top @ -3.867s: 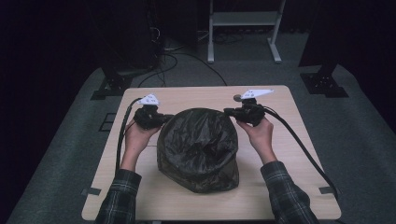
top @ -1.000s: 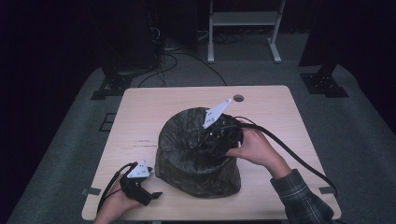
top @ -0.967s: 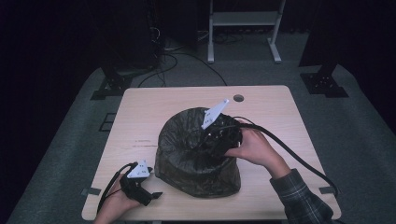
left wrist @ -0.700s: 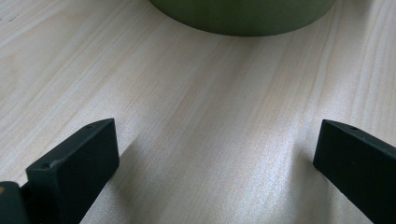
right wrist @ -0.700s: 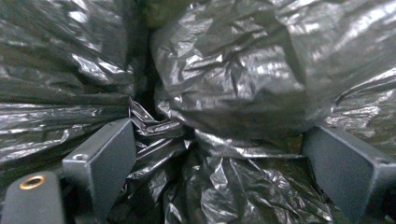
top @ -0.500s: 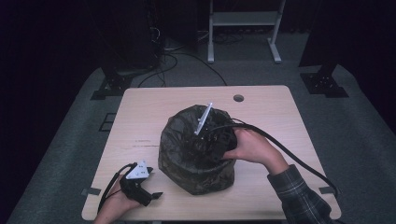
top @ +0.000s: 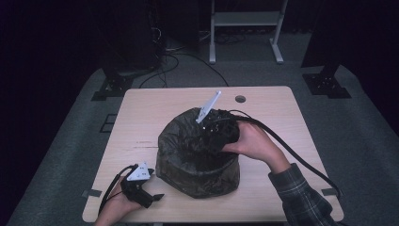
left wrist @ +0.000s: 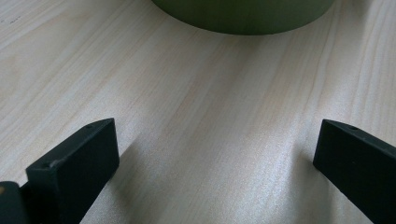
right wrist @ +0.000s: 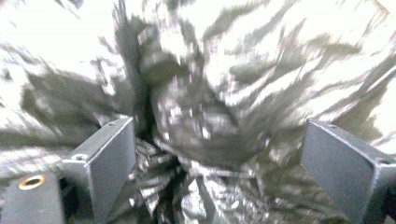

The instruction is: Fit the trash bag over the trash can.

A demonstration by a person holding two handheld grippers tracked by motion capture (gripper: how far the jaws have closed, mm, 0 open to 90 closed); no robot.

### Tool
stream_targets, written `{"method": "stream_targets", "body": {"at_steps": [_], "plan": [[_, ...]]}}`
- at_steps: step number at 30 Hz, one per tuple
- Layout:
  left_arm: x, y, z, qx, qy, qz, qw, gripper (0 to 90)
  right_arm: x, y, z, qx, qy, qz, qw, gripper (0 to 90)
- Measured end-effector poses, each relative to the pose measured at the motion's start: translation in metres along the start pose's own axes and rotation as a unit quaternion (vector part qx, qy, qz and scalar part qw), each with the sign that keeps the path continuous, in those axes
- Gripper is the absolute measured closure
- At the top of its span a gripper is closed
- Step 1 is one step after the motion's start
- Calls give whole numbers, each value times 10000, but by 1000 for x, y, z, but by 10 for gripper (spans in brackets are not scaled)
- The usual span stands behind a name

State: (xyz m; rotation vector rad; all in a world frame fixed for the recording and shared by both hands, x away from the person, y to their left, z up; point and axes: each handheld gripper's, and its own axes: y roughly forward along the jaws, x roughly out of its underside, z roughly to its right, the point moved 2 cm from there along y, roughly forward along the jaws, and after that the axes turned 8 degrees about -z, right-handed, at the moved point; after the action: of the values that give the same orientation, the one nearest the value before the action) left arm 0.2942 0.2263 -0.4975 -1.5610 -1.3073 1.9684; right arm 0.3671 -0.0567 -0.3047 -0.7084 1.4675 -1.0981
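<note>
Right tool (top: pixel 207 141) sunk deeper inside bag (top: pixel 188 169).

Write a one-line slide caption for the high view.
Right gripper pushed into the black bag lining a round bin, left gripper resting on the wooden table.

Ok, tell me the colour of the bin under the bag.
Green: the bin wall shows bare and olive in the left gripper view; the black bag covers it from above.

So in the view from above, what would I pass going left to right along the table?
Left tongs held low at the table's near left corner → round bin lined with a black bag → right tongs dipping into the bag → the person's right hand → thick black cable trailing off right.
</note>
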Motion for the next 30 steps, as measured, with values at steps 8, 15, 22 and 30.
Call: {"method": "stream_targets", "body": {"at_steps": [8,15,22,30], "plan": [[0,0,0,-1,-2,2,10000,0,-33,8,-3,-82,-153,146,9997,94],[0,0,0,-1,-2,1,10000,0,-55,36,-1,-186,-160,-141,9996,94],[0,0,0,1,-2,-2,10000,0,-62,65,-4,-223,-317,-624,9973,92],[0,0,0,0,-3,1,10000,0,-61,86,-8,-321,-414,-1068,9929,93]]}}
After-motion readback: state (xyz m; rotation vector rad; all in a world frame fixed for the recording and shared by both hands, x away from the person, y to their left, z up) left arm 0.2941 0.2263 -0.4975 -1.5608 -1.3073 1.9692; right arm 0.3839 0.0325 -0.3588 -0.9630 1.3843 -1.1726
